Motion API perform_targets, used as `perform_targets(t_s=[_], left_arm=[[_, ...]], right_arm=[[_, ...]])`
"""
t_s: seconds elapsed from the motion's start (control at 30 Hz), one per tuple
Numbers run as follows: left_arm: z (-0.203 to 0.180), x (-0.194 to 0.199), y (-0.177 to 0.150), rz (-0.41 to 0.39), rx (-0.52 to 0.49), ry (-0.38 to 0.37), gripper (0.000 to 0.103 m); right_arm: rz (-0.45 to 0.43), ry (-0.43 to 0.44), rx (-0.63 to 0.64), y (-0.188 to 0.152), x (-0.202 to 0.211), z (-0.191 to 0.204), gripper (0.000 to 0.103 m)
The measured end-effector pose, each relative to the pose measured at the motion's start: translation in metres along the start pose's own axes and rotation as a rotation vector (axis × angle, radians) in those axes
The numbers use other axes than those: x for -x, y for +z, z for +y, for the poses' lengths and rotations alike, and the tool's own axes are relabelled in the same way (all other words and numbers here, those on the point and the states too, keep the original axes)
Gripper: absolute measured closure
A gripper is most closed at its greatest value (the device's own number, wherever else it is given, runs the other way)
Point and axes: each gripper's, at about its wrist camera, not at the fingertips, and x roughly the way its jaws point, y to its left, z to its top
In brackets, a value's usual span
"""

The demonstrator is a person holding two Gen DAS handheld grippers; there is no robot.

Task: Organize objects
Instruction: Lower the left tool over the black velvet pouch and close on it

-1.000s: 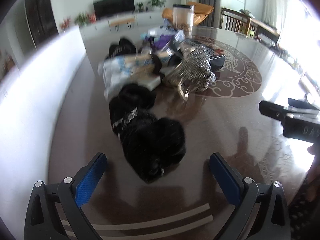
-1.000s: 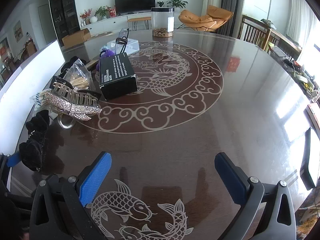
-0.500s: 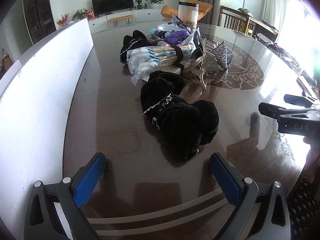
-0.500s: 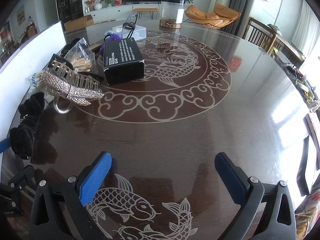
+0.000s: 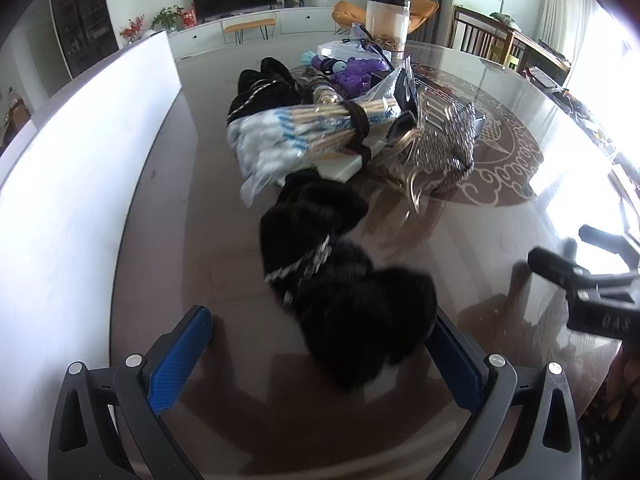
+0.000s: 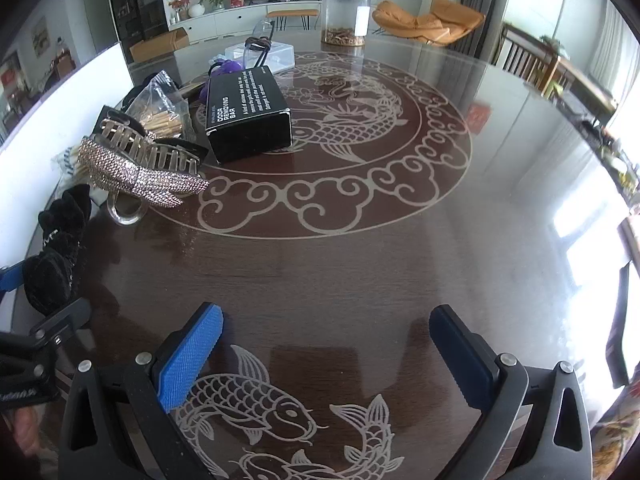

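Though both fingers are spread w/ nothing held, we've sorted 0 so far: black velvet scrunchie (image 5: 344, 284) lies between left gripper (image 5: 320, 356) fingers, right gripper (image 6: 332, 356) over bare counter (image 6: 400, 240), pile untouched

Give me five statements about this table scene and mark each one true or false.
1. The left gripper is open, with the black velvet scrunchie lying between its fingers. True.
2. The right gripper is shut on the black box. False: it is open and holds nothing; the box lies farther up the table.
3. The rhinestone hair claw lies left of the black box in the right wrist view. True.
4. The clear jar lies tipped over. False: it stands upright.
5. The table has fish drawings. True.
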Motion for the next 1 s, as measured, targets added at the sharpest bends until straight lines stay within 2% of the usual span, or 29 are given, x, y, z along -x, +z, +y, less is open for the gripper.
perform_targets(t_s=[0.2, 0.4, 0.5, 0.6, 0.83, 1.0], left_arm=[[-0.01, -0.016, 0.025, -0.002, -0.004, -0.002, 0.0], [-0.027, -0.04, 0.063, -0.038, -0.002, -0.003, 0.0], [-0.031, -0.045, 0.072, -0.047, 0.005, 0.0, 0.0], [-0.03, -0.041, 0.068, -0.049, 0.0, -0.005, 0.0], [-0.019, -0.02, 0.031, -0.059, -0.036, -0.028, 0.0], [-0.015, -0.014, 0.019, -0.062, -0.045, -0.033, 0.0]], right_arm=[[-0.002, 0.0, -0.002, 0.0, 0.0, 0.001, 0.0], [-0.003, 0.0, -0.002, 0.0, 0.0, 0.0, 0.0], [-0.002, 0.0, -0.001, 0.0, 0.0, 0.001, 0.0], [-0.003, 0.0, -0.002, 0.0, 0.0, 0.001, 0.0], [-0.006, 0.001, -0.001, 0.0, 0.0, 0.0, 0.0], [-0.009, 0.003, 0.001, 0.001, -0.001, 0.002, 0.0]])
